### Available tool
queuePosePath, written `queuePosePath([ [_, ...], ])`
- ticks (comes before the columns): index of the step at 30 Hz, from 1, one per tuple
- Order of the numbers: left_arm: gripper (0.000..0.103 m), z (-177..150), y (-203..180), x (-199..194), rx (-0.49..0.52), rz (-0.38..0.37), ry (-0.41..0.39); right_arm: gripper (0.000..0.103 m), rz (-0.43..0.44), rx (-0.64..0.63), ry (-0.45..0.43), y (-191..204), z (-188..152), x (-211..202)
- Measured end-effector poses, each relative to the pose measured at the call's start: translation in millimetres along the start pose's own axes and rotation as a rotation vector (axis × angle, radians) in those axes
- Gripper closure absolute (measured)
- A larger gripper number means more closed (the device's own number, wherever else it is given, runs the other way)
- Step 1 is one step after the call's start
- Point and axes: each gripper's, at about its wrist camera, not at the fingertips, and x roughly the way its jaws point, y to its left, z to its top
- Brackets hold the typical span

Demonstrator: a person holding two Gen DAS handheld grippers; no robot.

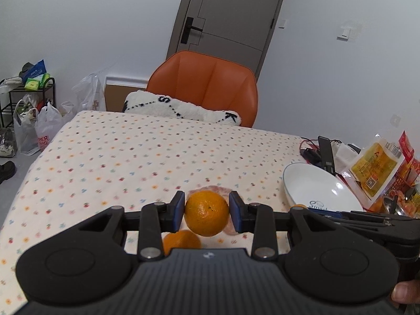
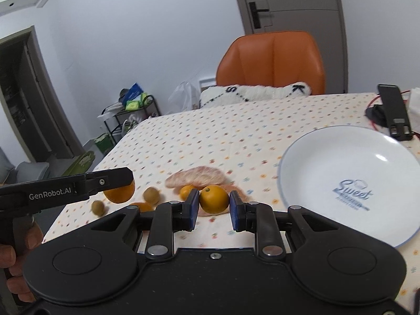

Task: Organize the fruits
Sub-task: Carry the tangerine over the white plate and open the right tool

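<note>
The left hand-held gripper (image 1: 207,214) grips an orange (image 1: 206,213) lifted above the worktop (image 1: 105,152); the right hand-held gripper (image 2: 213,207) holds a smaller orange (image 2: 214,199). Both look mid-carry, and next each needs setting into the white plate (image 2: 328,162) at right.

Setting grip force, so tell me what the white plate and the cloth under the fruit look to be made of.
The plate looks like glazed ceramic: glossy white with bright light spots, a thin blue rim and a printed word. The tablecloth looks like soft matte fabric, cream with small coloured dots, without shine; which fibre is unclear.
</note>
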Motion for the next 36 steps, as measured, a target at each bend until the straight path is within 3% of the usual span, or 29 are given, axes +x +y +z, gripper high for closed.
queuePosePath([
  [26,0.068,2.0,-87.7,68.3,0.077,-0.085,0.068,0.079,-0.201,0.148,-0.066,-98.7,0.5,-8.6],
  [28,0.068,1.2,-94.7,72.6,0.084,-0.093,0.075,0.073,-0.216,0.161,-0.064,-105.2,-1.0,-8.4],
  [36,0.068,-1.4,-121.8,88.6,0.125,-0.122,0.095,0.069,-0.225,0.197,-0.099,-122.4,-7.5,-18.2],
])
